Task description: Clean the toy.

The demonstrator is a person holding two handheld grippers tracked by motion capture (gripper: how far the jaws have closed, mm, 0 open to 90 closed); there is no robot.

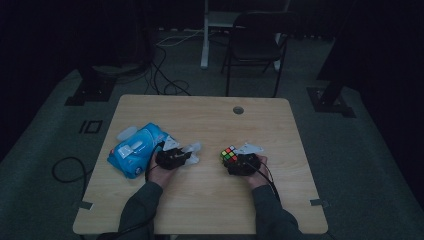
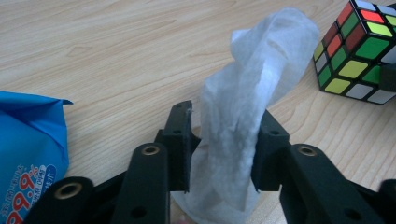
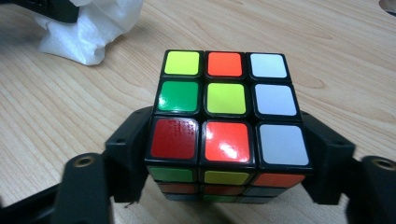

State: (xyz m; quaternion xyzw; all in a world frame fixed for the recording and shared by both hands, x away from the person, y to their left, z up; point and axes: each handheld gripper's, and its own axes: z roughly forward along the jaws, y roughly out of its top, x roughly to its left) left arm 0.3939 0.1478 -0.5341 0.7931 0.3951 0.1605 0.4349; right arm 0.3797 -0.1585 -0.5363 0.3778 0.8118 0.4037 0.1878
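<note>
High view: the left gripper [image 1: 186, 156], jaws around the wipe [image 2: 247, 121], lies just left of the cube [image 1: 229, 155]; the right gripper [image 3: 224, 163] flanks it, grip uncertain.

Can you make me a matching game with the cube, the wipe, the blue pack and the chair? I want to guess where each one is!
Things:
1. cube
2. wipe
3. blue pack
4. chair

Places:
A. on the floor behind the table
B. between the left gripper jaws
C. lying at the table's left edge
D. between the right gripper jaws

Pairs: 1-D, 2-B, 3-C, 4-A
</note>
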